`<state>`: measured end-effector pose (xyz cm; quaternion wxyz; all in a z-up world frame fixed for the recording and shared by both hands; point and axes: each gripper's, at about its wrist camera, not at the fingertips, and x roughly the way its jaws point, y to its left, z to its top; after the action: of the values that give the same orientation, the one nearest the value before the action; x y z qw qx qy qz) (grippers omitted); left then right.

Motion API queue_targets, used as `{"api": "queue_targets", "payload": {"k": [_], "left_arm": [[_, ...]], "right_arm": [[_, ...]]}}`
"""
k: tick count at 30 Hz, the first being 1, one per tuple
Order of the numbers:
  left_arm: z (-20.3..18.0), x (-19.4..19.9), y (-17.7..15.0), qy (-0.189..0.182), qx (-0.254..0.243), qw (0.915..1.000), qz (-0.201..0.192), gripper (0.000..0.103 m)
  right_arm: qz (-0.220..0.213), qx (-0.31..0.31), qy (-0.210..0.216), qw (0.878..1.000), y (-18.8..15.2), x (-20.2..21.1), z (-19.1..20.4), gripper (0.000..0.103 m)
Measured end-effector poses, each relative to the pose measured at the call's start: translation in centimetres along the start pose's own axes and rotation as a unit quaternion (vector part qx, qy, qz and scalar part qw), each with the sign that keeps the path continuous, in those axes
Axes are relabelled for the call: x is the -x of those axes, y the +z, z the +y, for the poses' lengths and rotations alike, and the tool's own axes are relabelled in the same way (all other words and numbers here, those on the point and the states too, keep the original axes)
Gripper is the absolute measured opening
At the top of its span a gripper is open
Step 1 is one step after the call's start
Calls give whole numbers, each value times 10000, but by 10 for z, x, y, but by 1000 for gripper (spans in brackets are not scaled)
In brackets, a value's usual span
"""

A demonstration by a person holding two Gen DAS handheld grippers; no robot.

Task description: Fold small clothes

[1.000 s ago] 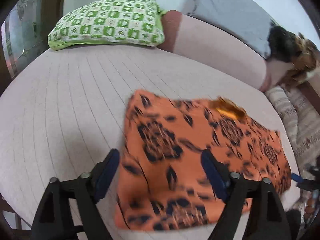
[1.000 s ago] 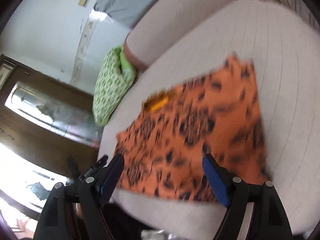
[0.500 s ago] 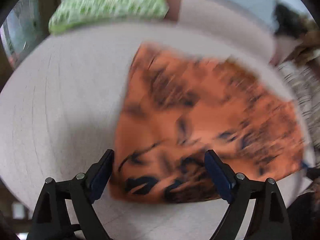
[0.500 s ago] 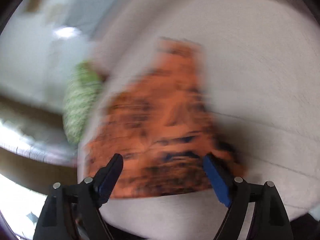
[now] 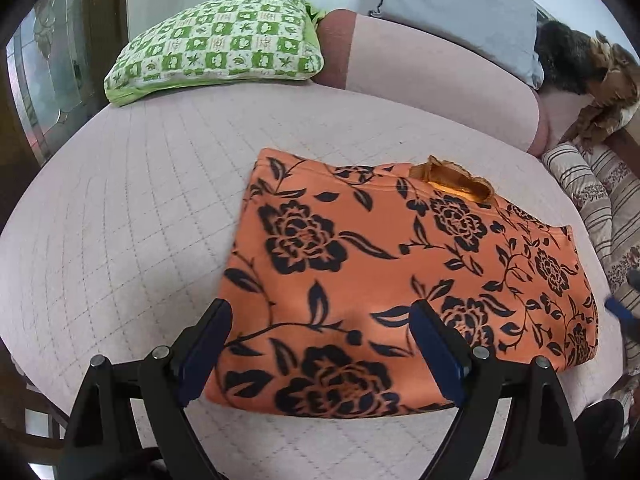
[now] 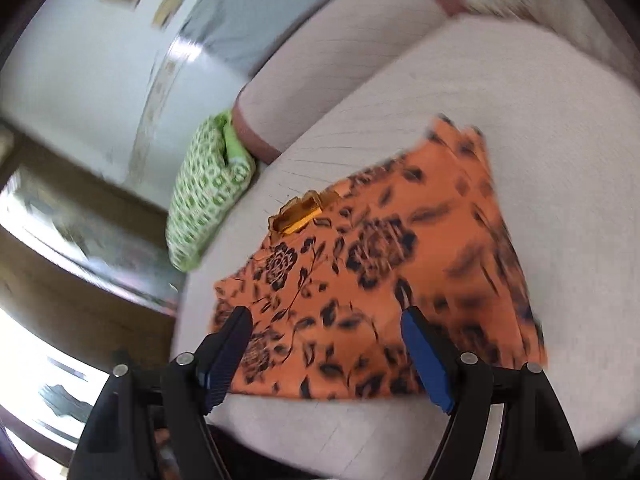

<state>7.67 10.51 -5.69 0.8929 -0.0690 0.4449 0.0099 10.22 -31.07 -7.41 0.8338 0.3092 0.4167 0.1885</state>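
The quilted pale pink bed surface [image 5: 132, 208] fills most of both views and serves as the reference for all else. At its head end lies a long pink bolster [image 5: 432, 80], with a grey pillow [image 5: 452, 4] behind it and a green-and-white checked pillow [image 5: 216, 44] resting on the bed beside the bolster's end. The orange garment with black floral print [image 5: 360, 272] lies flat on the bed, folded into a rough rectangle, near the bed's front edge; a small amber neckline opening [image 5: 452, 180] shows at its far edge. The left wrist view alone shows striped bedding [image 5: 592, 200] off the bed's side and a dark and brown furry heap [image 5: 580, 68] past the bolster. The right wrist view, which is motion-blurred, alone shows a white wall [image 6: 80, 80] and a dark wooden cabinet front [image 6: 80, 248] beyond the bed. The left gripper [image 5: 320, 340] hangs over the garment's near edge, fingers spread wide and released, gripping nothing. The right gripper [image 6: 326, 346] hangs over another edge of the garment, jaws opening, cloth below them but not pinched.
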Motion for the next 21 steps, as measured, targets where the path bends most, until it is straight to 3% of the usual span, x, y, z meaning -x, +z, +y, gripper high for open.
{"api": "queue_targets", "payload": {"k": [2, 4, 6, 9, 11, 13, 15, 19, 21], "left_arm": [[-3, -2, 0, -25, 15, 10000, 31, 90], [-5, -3, 0, -22, 16, 10000, 75, 90], [-5, -3, -1, -32, 13, 9999, 112, 90], [-5, -3, -5, -18, -31, 9999, 133, 90], [-6, -5, -6, -53, -28, 9998, 203, 90], [-5, -2, -8, -87, 3, 9998, 186, 90], [-6, 1, -10, -103, -50, 9998, 185, 90], [1, 8, -14, -26, -32, 10000, 66, 90], [3, 8, -17, -104, 53, 9999, 90, 90]], "right_arm": [[160, 82, -163, 9997, 8, -25, -7, 82], [472, -412, -1062, 9924, 6, -55, -42, 82], [201, -777, -869, 9930, 4, -49, -52, 78], [-37, -402, -647, 9971, 3, -34, -27, 80], [-17, -223, -717, 9972, 3, -36, -25, 84], [195, -358, -1045, 9937, 5, -53, -49, 86], [56, -787, -804, 9936, 6, -47, -57, 85], [-222, -27, -778, 9967, 5, -21, -11, 85], [-141, 39, -790, 9968, -1, -25, -13, 86]]}}
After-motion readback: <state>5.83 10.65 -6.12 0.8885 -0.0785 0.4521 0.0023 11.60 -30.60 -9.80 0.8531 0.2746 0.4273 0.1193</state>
